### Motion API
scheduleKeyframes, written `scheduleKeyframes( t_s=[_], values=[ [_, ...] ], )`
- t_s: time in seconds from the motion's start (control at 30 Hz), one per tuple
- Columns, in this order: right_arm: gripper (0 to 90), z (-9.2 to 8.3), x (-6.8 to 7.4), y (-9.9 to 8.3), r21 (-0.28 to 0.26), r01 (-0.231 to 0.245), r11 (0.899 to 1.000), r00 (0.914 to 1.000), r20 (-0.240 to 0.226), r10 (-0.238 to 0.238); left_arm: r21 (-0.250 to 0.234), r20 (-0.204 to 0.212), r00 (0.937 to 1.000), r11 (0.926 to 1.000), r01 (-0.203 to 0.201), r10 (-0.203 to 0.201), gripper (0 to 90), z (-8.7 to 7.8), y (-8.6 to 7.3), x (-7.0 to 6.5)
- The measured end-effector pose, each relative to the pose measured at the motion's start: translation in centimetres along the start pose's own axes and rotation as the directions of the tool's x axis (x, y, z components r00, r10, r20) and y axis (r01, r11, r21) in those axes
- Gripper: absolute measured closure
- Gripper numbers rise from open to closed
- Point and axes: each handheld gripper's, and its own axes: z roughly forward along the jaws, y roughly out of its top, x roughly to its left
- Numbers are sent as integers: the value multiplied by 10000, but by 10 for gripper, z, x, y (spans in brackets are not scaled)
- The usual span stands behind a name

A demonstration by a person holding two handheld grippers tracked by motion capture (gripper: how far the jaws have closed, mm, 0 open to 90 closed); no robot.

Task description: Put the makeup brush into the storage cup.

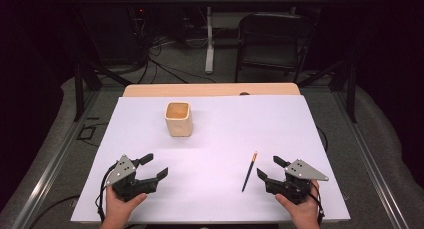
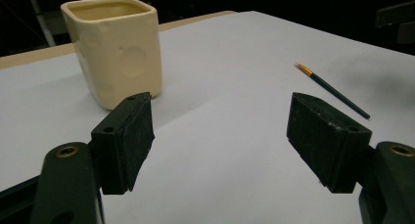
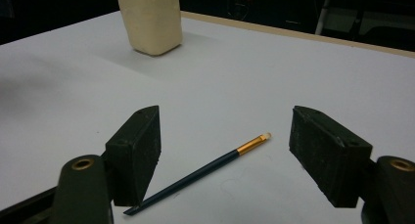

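Observation:
A cream square cup [image 1: 178, 118] stands upright toward the back of the white table sheet [image 1: 215, 139]. A thin dark paintbrush [image 1: 249, 171] with a gold ferrule lies flat at the front right. My left gripper [image 1: 154, 165] rests near the front left, open, with nothing between its jaws. In the left gripper view the cup [image 2: 116, 46] rises ahead at the left and the paintbrush [image 2: 333, 90] lies far right. My right gripper [image 1: 269, 168] is open just right of the brush. In the right gripper view the paintbrush [image 3: 205, 169] lies on the sheet between the spread jaws, untouched.
A wooden table edge [image 1: 210, 90] shows behind the sheet. A dark folding chair [image 1: 272, 44] and a white stand leg [image 1: 209, 39] are on the floor beyond the table. Metal rails [image 1: 55, 159] run along both sides.

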Motion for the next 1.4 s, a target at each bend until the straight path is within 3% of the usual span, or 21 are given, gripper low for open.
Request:
scheduleKeyframes(
  t_s=[0.57,1.0,1.13,1.4],
  values=[
    [258,7,3,1,521,164,9985,9997,172,-173,132,-70,9999,9999,-97,98,257,1,-1,-1],
    [215,12,3,6,1143,-153,9933,9993,353,113,389,-118,9998,9991,-142,147,256,3,-2,-1],
    [205,17,1,9,1588,-219,9871,9987,494,142,585,-150,9996,9980,-221,230,256,3,-2,-2],
    [199,26,-3,15,2297,-502,9720,9985,342,435,650,-205,9996,9977,-166,179,256,4,-3,-2]
  ],
)
